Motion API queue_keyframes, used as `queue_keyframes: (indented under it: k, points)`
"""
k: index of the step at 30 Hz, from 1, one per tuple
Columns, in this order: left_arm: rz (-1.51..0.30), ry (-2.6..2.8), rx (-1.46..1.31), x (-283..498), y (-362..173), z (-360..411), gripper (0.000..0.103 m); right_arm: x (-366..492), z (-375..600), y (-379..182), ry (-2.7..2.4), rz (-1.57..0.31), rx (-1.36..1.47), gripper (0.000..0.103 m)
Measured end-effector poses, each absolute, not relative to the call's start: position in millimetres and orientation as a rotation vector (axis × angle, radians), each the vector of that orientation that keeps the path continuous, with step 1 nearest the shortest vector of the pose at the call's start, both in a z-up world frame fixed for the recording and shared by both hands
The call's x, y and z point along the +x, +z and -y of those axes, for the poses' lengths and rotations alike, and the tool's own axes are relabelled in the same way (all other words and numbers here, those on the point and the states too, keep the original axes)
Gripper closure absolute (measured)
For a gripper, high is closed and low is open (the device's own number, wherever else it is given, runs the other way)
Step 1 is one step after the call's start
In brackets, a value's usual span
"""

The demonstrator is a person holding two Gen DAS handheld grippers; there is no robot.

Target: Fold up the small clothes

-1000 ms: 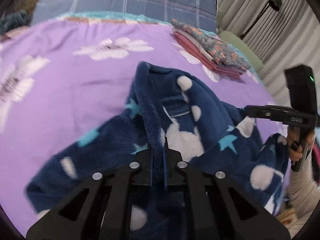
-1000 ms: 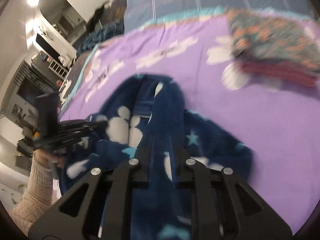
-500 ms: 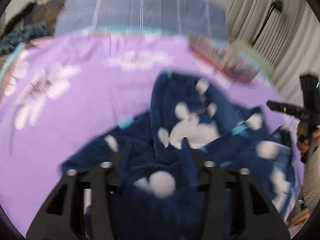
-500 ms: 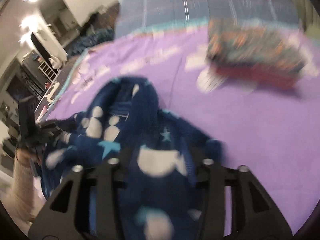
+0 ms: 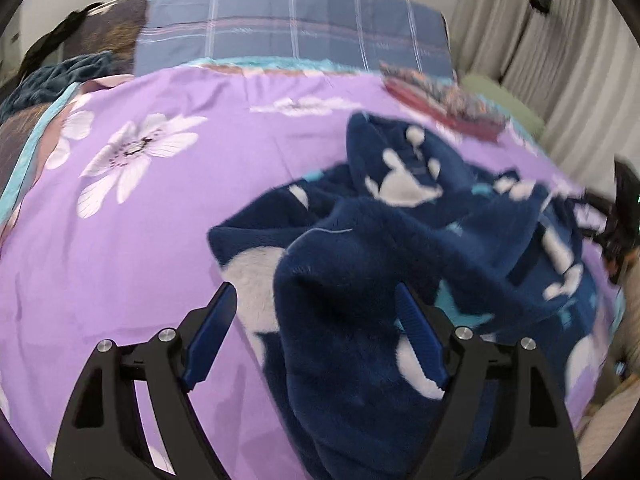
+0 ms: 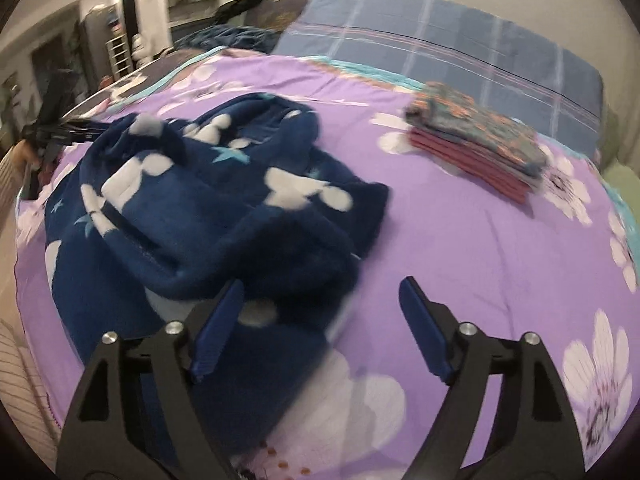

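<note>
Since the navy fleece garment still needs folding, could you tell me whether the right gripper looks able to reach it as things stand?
Probably yes. The right gripper is open, and the navy fleece garment lies loose on the purple bedspread directly ahead, its near edge by the left fingertip. Nothing lies between them; the folded stack sits well aside.

The right gripper (image 6: 322, 312), jaws spread wide, sits at 6 o'clock over the purple sheet (image 6: 460, 240), the rumpled navy fleece (image 6: 208, 208) at 9 o'clock, a folded stack (image 6: 476, 148) at 2 o'clock, the left gripper (image 6: 56, 132) far at 10
</note>
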State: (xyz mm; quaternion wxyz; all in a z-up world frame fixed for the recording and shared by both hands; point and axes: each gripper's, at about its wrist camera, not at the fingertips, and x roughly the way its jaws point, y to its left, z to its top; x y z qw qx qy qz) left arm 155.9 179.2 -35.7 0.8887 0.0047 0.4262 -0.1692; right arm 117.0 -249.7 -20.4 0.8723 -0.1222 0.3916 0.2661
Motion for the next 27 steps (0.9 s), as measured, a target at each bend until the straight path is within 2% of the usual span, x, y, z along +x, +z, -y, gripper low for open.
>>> queue_keyframes:
  k: [4,7,9,11,12,14,15,17,22,25,27]
  points:
    - [-0.892,-0.391,-0.008,169,-41,-177,0.022,136,245,-34,0.58,-0.822,-0.232,0.017]
    - [-0.877,-0.429,-0.018,176,-38,-176,0.022,148,254,-36,0.616,-0.827,-0.115,0.017]
    - [-0.875,-0.448,-0.025,181,-37,-175,0.022,153,259,-35,0.659,-0.827,-0.049,0.025]
    - [-0.866,-0.457,-0.04,185,-36,-175,0.025,157,260,-33,0.686,-0.838,0.002,0.05]
    - [-0.857,-0.467,-0.058,186,-35,-176,0.046,158,261,-32,0.684,-0.834,0.018,0.055]
    - [-0.83,-0.491,-0.115,187,-29,-177,0.081,160,263,-27,0.681,-0.825,0.051,0.082]
    - [-0.817,-0.478,-0.125,186,-27,-178,0.089,162,267,-24,0.679,-0.82,0.087,0.083]
    - [-0.728,-0.452,-0.173,177,-10,-185,0.092,161,276,-14,0.675,-0.792,0.166,0.088]
    - [-0.502,-0.418,-0.24,151,34,-208,0.092,154,302,15,0.654,-0.649,0.319,0.089]
    - [-0.57,-0.341,-0.224,171,18,-217,0.088,173,292,-1,0.543,-0.719,0.248,0.084]
    - [-0.668,-0.298,-0.213,187,-6,-217,0.079,192,285,-28,0.502,-0.848,0.268,0.079]
